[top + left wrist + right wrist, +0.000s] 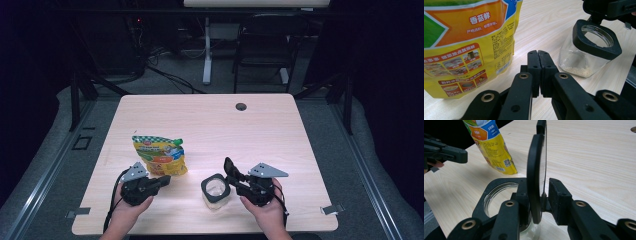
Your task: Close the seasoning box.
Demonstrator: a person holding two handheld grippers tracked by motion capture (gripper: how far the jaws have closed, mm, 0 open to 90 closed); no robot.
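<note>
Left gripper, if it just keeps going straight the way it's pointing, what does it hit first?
Probably bare table. The left gripper, jaws shut, points into the gap between the yellow pouch and the glass jar. Depth is hard to judge, so it could graze either.

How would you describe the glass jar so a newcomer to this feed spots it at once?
Start from the light wooden table and look to its near edge, between the person's two hands. There stands a clear glass jar with a black squarish collar round its open mouth and pale grains at its bottom. Unlike the yellow printed pouch on its left, it is see-through and rigid.
</note>
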